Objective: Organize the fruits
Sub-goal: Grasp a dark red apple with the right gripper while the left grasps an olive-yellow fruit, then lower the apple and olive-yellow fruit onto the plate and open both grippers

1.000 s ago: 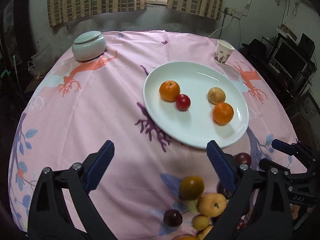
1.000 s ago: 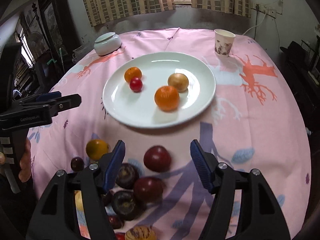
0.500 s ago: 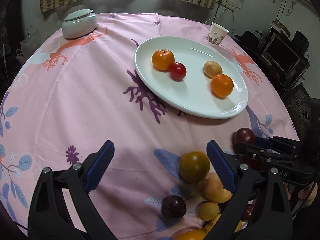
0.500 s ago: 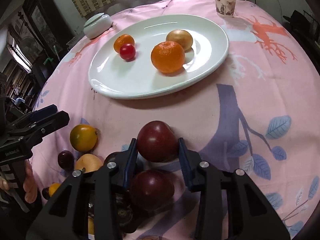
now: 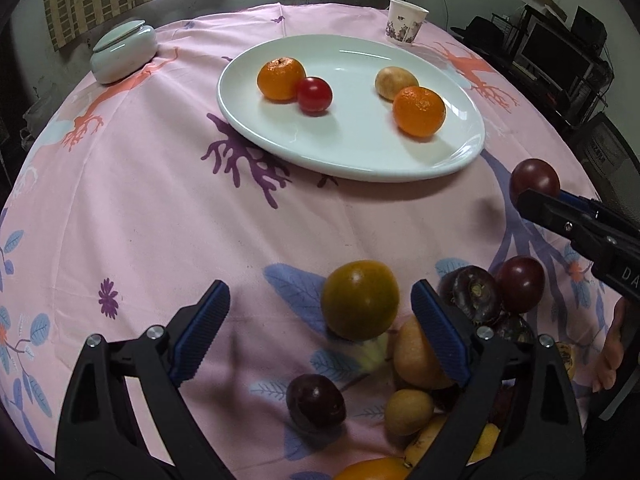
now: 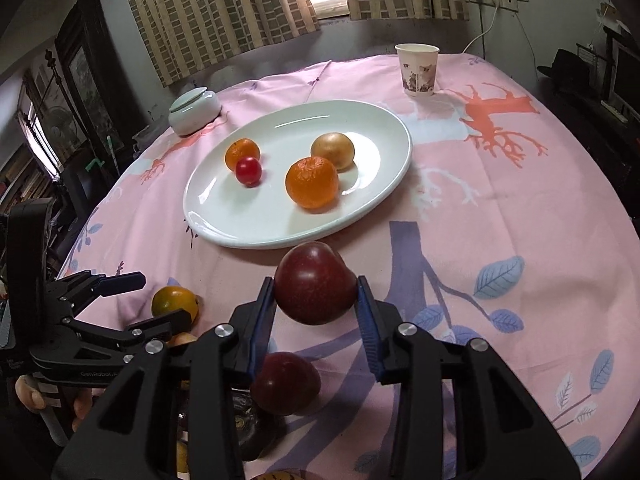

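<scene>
Checked curtains hang behind a round bench [image 6: 520, 208] draped in pink cloth. Taking the white plate [image 6: 384, 200] as the dial's centre, a paper cup [image 6: 417, 70] stands at about one o'clock and a lidded pale-green jar [image 6: 194, 110] at ten, both well apart from it. On the plate lie two oranges, a small red fruit and a tan one. The unsorted pile sits off the plate at about seven o'clock.

In the right wrist view the right gripper [image 6: 316, 304] is clamped narrow on a dark red plum [image 6: 314, 282], both pads pressing its flanks, with the plum raised above the cloth near the plate's near rim. A second dark plum [image 6: 286, 386] lies below it on the cloth.

The left gripper [image 5: 320, 336] is wide with its jaws closing; a green-orange citrus [image 5: 360, 300] lies between the pads, nearer the right one, and neither pad presses it yet. A small dark plum [image 5: 316, 400] lies just below, and a yellow fruit [image 5: 416, 356] sits partly behind the right pad.

To do this well, I judge the right hand should carry the plum over the rim and set it in the bare middle of the plate, low enough that it does not roll into the oranges. The left should centre the citrus first, so that the closing pad does not nudge the yellow neighbour.
</scene>
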